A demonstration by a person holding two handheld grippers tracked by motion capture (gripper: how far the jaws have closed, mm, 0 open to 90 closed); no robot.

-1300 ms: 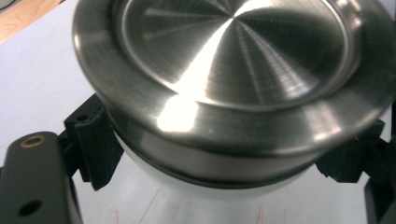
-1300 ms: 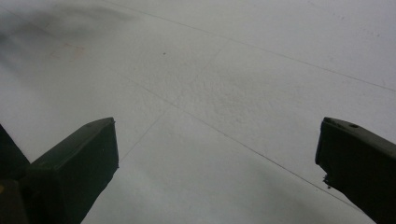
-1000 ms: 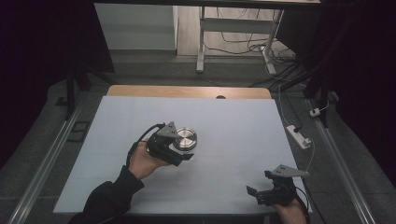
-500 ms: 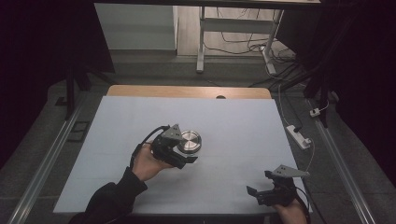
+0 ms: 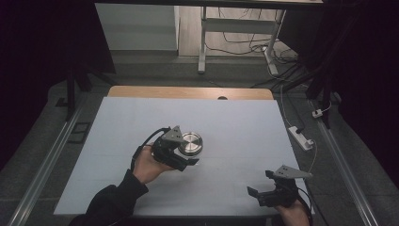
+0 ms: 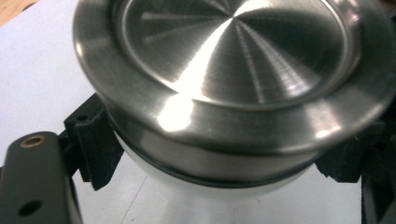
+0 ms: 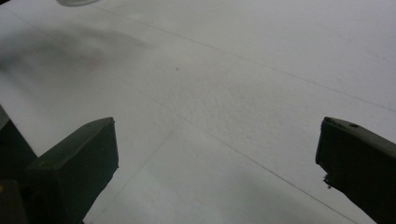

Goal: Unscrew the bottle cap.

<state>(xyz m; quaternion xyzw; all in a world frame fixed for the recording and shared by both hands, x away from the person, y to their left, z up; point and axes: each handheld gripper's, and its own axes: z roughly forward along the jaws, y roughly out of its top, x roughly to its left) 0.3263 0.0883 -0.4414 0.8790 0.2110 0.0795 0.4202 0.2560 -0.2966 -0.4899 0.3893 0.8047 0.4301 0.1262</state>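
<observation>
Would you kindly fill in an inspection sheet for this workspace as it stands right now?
Surface: pale sheet over a wooden table, whose bare wood strip shows at the far edge.
Job's things: round steel container near the middle, lid on, between the left gripper's jaws.
Clutter: nothing seen on the sheet.
Grippers: left gripper shut on the container's sides; right gripper open, empty, near the front right corner.
Cables: black cable loops from the left gripper; loose cables on the floor beyond the table.
Surroundings: power strip right of the table; white desk legs behind; dark floor around.
</observation>
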